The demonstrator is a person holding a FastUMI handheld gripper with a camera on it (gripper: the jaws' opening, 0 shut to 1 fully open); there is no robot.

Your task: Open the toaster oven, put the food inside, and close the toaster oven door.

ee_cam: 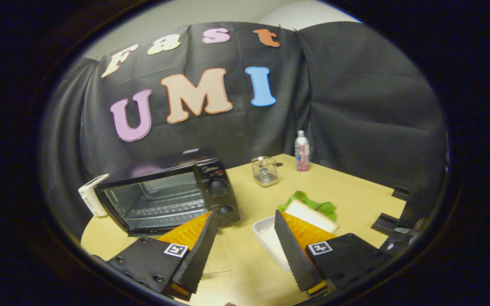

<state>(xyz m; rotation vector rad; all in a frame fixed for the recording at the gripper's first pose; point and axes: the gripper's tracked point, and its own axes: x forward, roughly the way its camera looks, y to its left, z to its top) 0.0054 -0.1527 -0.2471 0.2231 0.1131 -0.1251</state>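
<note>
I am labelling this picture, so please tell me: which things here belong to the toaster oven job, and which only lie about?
For the job: toaster oven, sandwich, white tray, open tongs.

Lying about: bottle, small clear jar, white device beside the oven.

Toaster oven [172,193] left of sandwich [313,212] on table [355,191].

A black toaster oven [172,195] sits on a pale wooden table [355,191], with green lettuce [313,204], white bread [313,216], a white tray [266,231], and a pink-and-white bottle [301,151].

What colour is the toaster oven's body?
Black, seen in the gripper view: toaster oven.
</note>
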